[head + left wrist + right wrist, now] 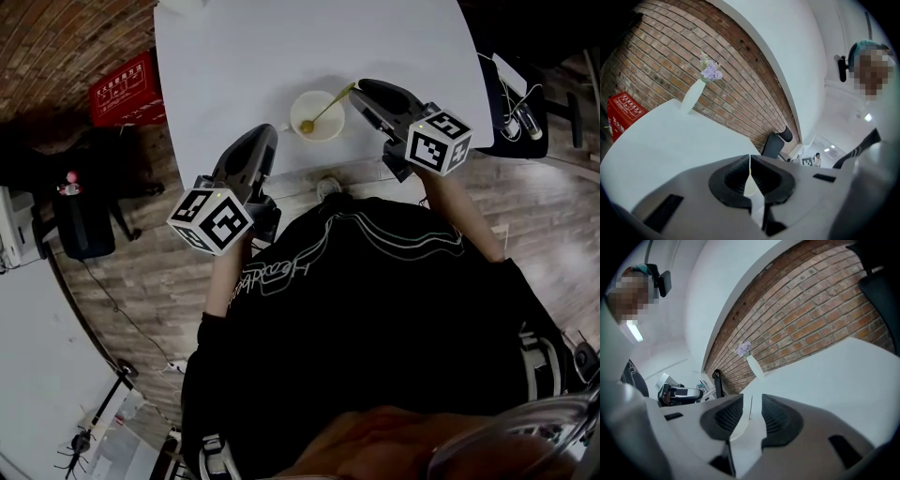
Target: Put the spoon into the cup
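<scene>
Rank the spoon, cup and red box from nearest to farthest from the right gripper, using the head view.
1. Spoon: its handle tip is just left of the right gripper.
2. Cup: further left, on the table.
3. Red box: far left, off the table.

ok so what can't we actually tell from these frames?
- Head view: whether the right gripper touches the handle of the thin gold spoon; too small.
- Both gripper views: round cream cup blocked by each gripper's grey body.
- Head view: fingers of the left gripper hidden under its own housing.
- Right gripper view: thin line between the open fingers, unidentifiable.
</scene>
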A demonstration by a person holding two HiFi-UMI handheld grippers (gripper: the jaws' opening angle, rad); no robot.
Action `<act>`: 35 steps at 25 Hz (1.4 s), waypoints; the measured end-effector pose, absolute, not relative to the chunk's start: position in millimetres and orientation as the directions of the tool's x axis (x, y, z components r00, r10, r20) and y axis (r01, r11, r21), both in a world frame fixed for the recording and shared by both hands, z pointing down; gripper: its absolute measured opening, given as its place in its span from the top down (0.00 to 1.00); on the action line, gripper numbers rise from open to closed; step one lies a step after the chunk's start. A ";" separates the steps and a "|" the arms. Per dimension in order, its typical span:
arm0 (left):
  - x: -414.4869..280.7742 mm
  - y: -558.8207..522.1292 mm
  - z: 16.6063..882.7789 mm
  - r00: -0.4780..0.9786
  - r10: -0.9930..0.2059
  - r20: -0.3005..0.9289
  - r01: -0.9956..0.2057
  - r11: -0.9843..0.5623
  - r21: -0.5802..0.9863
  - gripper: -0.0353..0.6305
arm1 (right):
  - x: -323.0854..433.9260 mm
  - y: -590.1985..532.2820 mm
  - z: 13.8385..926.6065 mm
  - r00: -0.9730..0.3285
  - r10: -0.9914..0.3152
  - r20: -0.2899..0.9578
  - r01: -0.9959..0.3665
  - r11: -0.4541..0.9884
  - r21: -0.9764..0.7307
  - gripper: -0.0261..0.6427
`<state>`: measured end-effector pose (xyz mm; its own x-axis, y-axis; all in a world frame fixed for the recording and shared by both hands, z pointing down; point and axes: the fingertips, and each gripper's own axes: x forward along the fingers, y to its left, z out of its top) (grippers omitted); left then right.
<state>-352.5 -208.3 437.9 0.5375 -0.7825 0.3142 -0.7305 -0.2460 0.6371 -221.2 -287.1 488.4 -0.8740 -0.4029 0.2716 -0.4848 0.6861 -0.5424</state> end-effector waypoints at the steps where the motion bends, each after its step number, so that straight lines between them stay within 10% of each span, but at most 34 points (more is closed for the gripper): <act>1: -348.3 -206.2 434.3 0.539 -0.783 0.309 -0.736 -0.260 0.625 0.94 | -215.4 -287.9 483.5 -0.870 -0.409 0.275 -0.492 0.699 -0.518 0.83; 35: -179.6 -97.4 301.8 0.557 -0.818 0.142 -0.780 -0.457 0.428 0.94 | -120.0 -126.7 315.6 -0.995 -0.091 -0.029 -0.068 0.887 -0.456 0.97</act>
<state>-179.6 -97.4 301.8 0.5572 -0.8181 0.1419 -0.7797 -0.4568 0.4283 -120.0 -126.7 315.6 -0.9955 -0.0906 -0.0286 -0.0676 0.8873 -0.4562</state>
